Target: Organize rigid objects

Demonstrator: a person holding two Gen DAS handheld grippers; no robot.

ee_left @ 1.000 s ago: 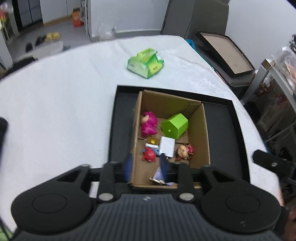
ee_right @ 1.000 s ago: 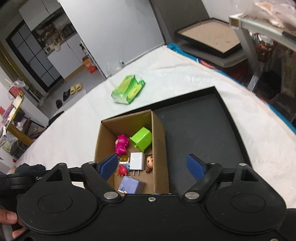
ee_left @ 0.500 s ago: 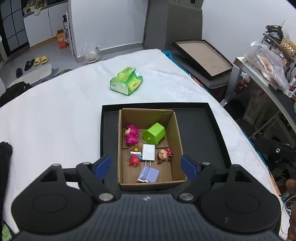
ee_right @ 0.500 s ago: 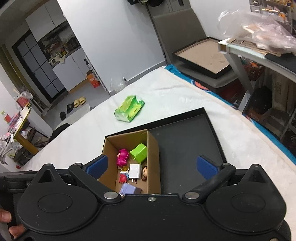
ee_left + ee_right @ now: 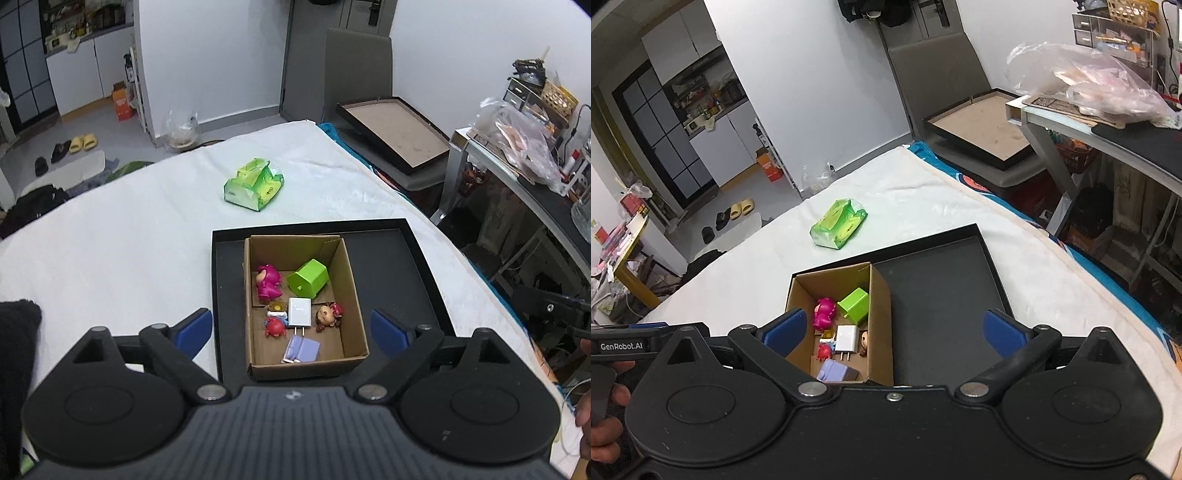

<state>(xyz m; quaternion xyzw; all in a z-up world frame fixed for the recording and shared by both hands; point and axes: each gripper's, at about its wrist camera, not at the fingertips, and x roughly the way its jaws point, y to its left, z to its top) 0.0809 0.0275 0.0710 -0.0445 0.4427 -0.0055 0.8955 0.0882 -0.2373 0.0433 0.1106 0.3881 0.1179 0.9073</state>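
Note:
A cardboard box (image 5: 352, 295) stands in the left part of a black tray (image 5: 417, 280). Inside lie a pink figure (image 5: 269, 282), a green block (image 5: 308, 277), a white charger (image 5: 300, 311), a small doll (image 5: 327, 314), a red toy (image 5: 274, 328) and a lilac item (image 5: 301, 350). The box also shows in the right wrist view (image 5: 881, 314), with the tray (image 5: 942, 295). My left gripper (image 5: 291, 330) is open and empty, held above the box. My right gripper (image 5: 894, 328) is open and empty, also high above it.
A green tissue pack (image 5: 254, 184) lies on the white cloth (image 5: 110, 251) beyond the tray. A framed board (image 5: 395, 133) leans on a chair at the far right. A cluttered desk (image 5: 1108, 122) stands to the right. The cloth's edge runs close to the tray's right side.
My left gripper opened, left the lilac item in the box and rose away. The right gripper rose as well. Both views now show more of the room.

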